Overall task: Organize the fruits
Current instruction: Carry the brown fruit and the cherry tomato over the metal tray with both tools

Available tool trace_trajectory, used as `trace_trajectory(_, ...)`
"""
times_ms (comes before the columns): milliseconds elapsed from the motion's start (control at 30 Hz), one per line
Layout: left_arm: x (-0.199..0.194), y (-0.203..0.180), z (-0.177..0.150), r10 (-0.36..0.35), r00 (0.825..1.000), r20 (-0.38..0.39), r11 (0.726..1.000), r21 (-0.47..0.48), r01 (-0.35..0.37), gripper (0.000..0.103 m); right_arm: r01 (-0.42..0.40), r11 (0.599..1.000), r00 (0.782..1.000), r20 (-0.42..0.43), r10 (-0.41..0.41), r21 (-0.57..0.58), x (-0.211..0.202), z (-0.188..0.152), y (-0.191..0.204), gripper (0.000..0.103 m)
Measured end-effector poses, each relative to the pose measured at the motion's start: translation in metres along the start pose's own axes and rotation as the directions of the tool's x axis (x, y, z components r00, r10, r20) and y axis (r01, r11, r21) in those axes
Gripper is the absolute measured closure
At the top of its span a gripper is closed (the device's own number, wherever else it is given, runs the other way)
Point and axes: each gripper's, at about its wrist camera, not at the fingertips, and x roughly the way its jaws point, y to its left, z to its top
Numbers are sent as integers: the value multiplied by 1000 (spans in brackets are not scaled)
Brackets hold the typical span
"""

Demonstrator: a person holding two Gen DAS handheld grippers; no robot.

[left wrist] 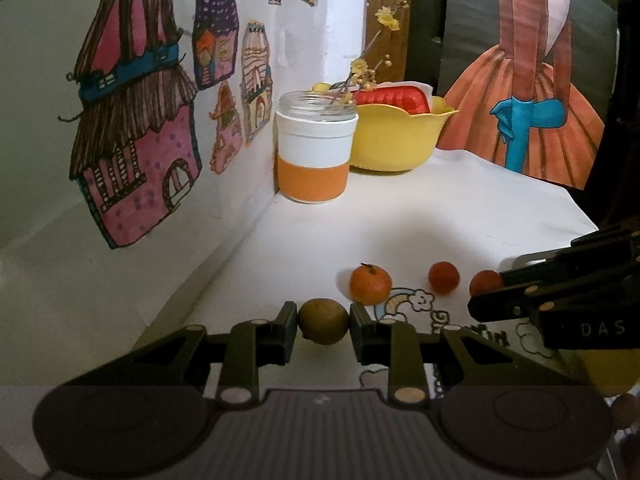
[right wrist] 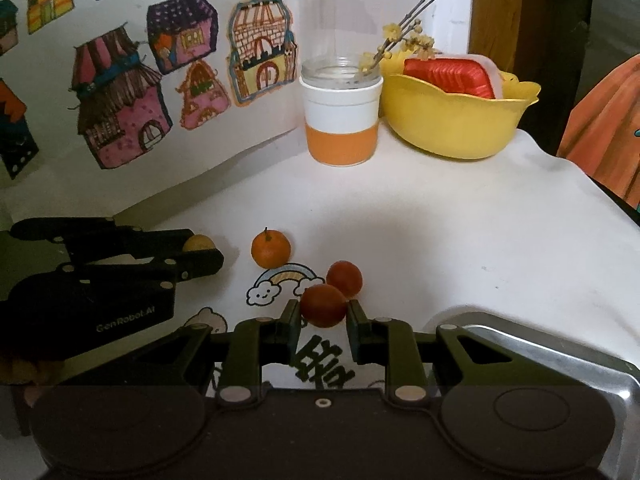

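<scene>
In the left wrist view my left gripper (left wrist: 323, 321) is shut on a yellow-green round fruit (left wrist: 324, 321), both pads touching its sides. Just beyond it on the white cloth sit an orange tangerine (left wrist: 370, 284) and a small red fruit (left wrist: 443, 277). A second red fruit (left wrist: 485, 282) is at the tip of my right gripper (left wrist: 490, 294), which enters from the right. In the right wrist view my right gripper (right wrist: 323, 312) is shut on that red fruit (right wrist: 323, 311), with the other red fruit (right wrist: 345, 279) right behind it and the tangerine (right wrist: 270, 253) farther left. The left gripper (right wrist: 200, 250) holds the yellow-green fruit (right wrist: 198, 243) at far left.
At the back stand an orange-and-white jar (right wrist: 341, 122) with flower twigs and a yellow bowl (right wrist: 456, 118) holding a red box. A metal tray (right wrist: 532, 344) lies at the near right. Paper house drawings cover the left wall (right wrist: 120, 92). A painted dress picture (left wrist: 532, 76) leans at the back right.
</scene>
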Motion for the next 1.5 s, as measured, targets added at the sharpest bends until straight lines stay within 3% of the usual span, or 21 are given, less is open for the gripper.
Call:
trace_trajectory(367,-24,-22,2,-33,999,20,999,18,33,72,7,999,999,49,-9,39,-37,-12,-10,77)
trace_trajectory(700,-39,-61,10,-79,996,46,996,48,76,72,67,994,993,96,-75,87,-83,-30,-39,77)
trace_trajectory(1100,-35,-124,20,-166,985,45,983,85,161,72,148,976,980,108,-166,162,-123,-63,-82,77)
trace_trajectory(1500,-20,-162,20,-196,981,6,976,100,194,72,201,959,969,102,-224,199,-134,-94,-109,77)
